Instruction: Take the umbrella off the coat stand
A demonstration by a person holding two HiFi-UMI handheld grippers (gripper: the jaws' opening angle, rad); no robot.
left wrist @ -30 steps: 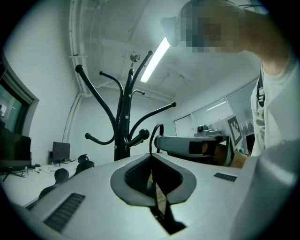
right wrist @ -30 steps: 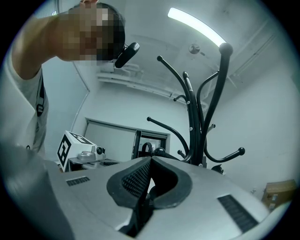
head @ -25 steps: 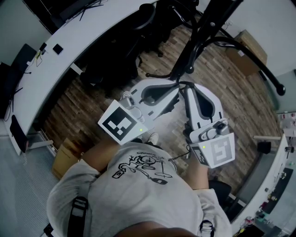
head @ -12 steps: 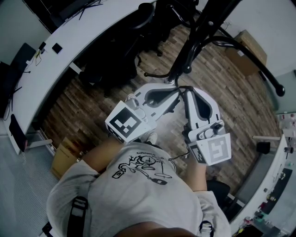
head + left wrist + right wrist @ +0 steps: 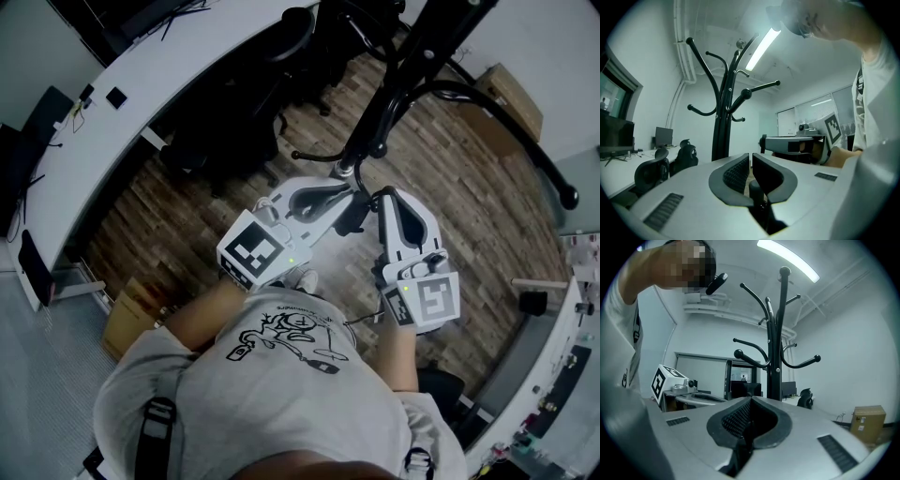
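Straight ahead, the coat stand (image 5: 400,80), upright on the floor (image 5: 178,220). Close before its pole, left gripper (image 5: 349,180) and right gripper (image 5: 382,199), side by side. Left of the stand, chairs (image 5: 230,112) drawn up against a long bench (image 5: 141,94). Right of the stand, a box (image 5: 511,98); far left, on the floor, another box (image 5: 127,323).

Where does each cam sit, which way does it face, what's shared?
Head view: on the person's head, steeply down at left tool, right tool, shirt.
Left gripper view: rides left tool, looks along its shut jaws at the coat stand; right tool beside.
Right gripper view: rides right tool, same way; shirt at left.
Shared: coat stand in all three.
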